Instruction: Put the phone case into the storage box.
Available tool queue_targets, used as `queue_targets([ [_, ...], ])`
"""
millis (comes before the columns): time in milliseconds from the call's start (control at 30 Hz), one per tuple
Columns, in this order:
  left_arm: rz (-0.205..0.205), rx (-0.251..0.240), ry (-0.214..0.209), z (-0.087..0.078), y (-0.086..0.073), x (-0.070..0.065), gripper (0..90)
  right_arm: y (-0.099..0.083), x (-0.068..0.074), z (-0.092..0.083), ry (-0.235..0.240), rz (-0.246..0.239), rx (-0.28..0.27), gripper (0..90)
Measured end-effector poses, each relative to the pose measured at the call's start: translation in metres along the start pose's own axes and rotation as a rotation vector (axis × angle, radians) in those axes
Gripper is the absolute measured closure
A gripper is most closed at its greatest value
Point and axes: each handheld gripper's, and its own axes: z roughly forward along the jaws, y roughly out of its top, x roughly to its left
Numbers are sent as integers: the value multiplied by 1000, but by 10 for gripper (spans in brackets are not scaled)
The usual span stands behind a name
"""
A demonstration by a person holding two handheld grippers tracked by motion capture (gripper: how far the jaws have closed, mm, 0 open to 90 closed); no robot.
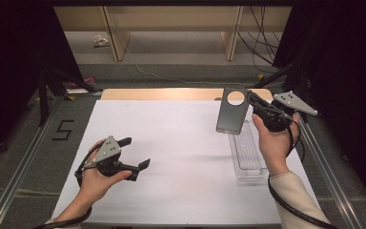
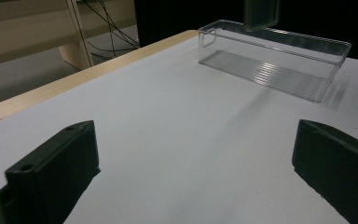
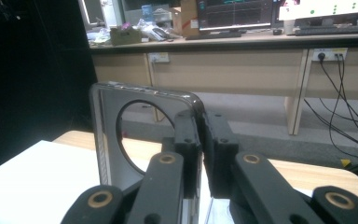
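High view: right gripper clamped on phone case — held upright, long axis vertical, over clear tray's far end; left gripper open, well apart.

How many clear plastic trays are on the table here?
1. The clear tray lies at the table's right side, lengthwise, just below the phone case held in the right claw. None looks hidden.

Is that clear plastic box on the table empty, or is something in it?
Empty. The clear box shows only its ribbed floor in the left gripper view; the phone case hangs above it, pinched in the right tongs.
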Motion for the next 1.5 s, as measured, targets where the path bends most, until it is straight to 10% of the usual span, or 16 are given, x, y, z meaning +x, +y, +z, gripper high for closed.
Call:
queue_targets([
  [1500, -3, 1, 2, 0, 0, 1, 0, 3, -21, -4, -66, -8, -17, 854],
])
